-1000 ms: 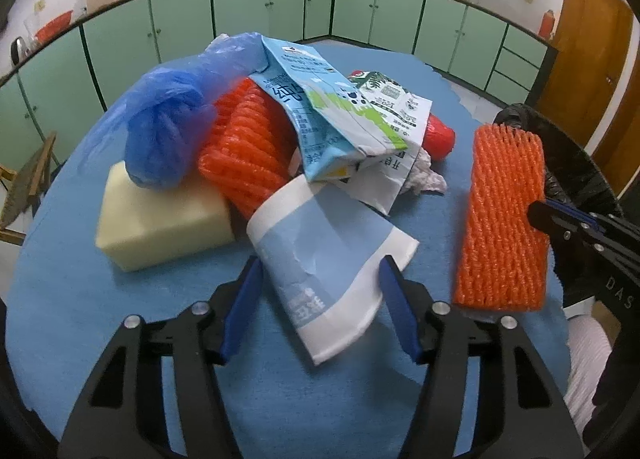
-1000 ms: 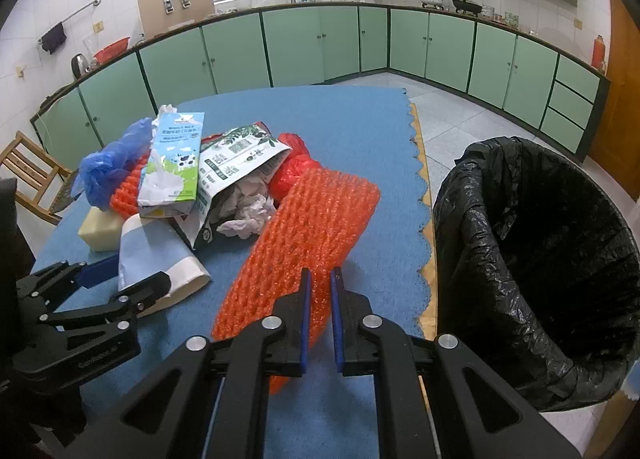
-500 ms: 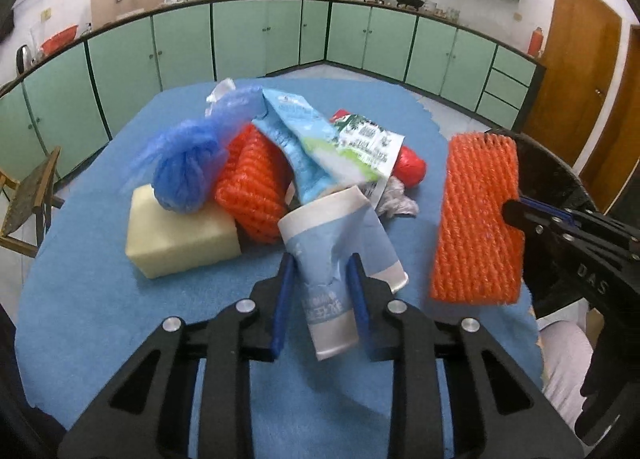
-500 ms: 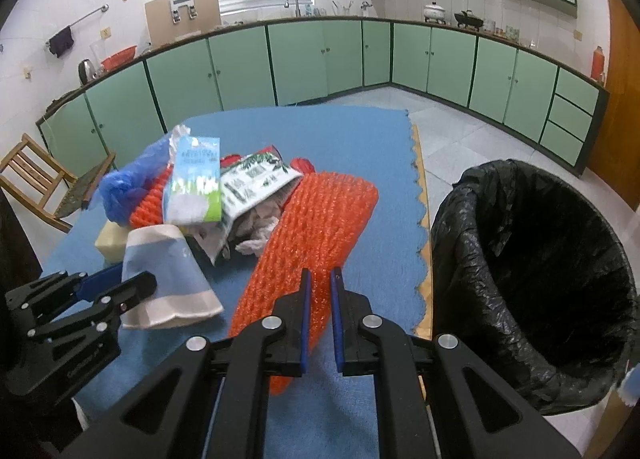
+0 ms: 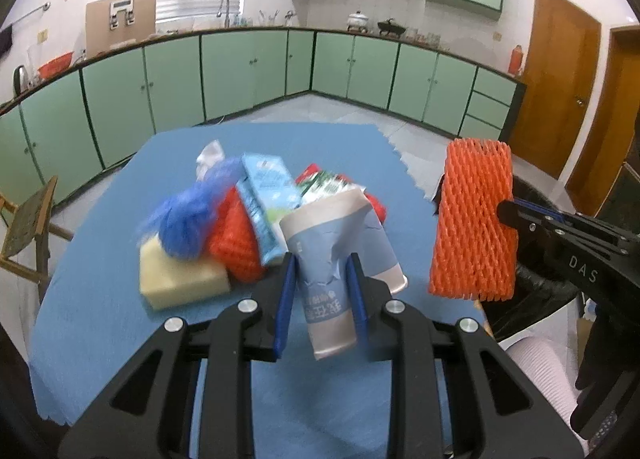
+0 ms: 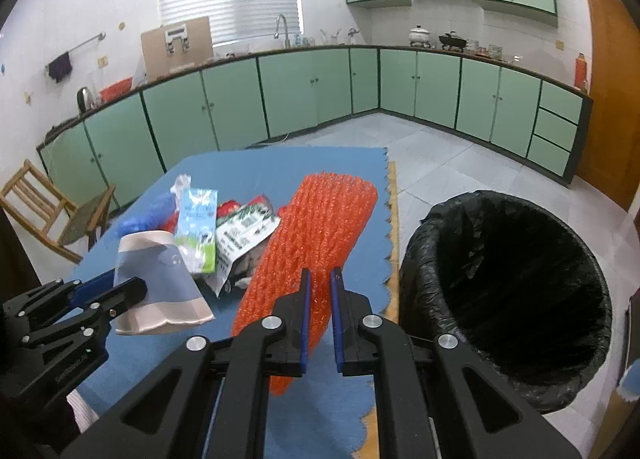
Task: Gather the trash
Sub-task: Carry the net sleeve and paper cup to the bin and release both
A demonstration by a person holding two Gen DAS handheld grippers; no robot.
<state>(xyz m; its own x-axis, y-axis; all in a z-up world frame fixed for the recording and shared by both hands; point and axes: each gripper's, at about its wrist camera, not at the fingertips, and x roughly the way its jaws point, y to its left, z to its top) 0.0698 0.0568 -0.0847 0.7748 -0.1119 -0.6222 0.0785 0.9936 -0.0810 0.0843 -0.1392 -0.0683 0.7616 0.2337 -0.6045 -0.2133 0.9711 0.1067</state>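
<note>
Crushed paper cup [image 5: 332, 283], centre of the left view: my left tool [image 5: 322, 291] is clamped on it, blue pads squeezing its sides so the wall buckles. It hangs above the table [image 5: 100, 299], clear of the pile.

Orange foam net [image 6: 316, 235], centre of the right view: my right tool [image 6: 319, 311] is closed on its near end, pads almost meeting through the mesh. Held by one end, the sleeve sticks out stiff and clear of the table.

Bin [image 6: 504, 291], lower right of the right view, black liner open, just beside the table edge. I judge both loads are carried high to clear its rim.

Left on the table, upper left of that view: milk carton [image 6: 198, 235], blue bag [image 5: 184, 227], yellow sponge [image 5: 180, 283], another net [image 5: 234, 251].
</note>
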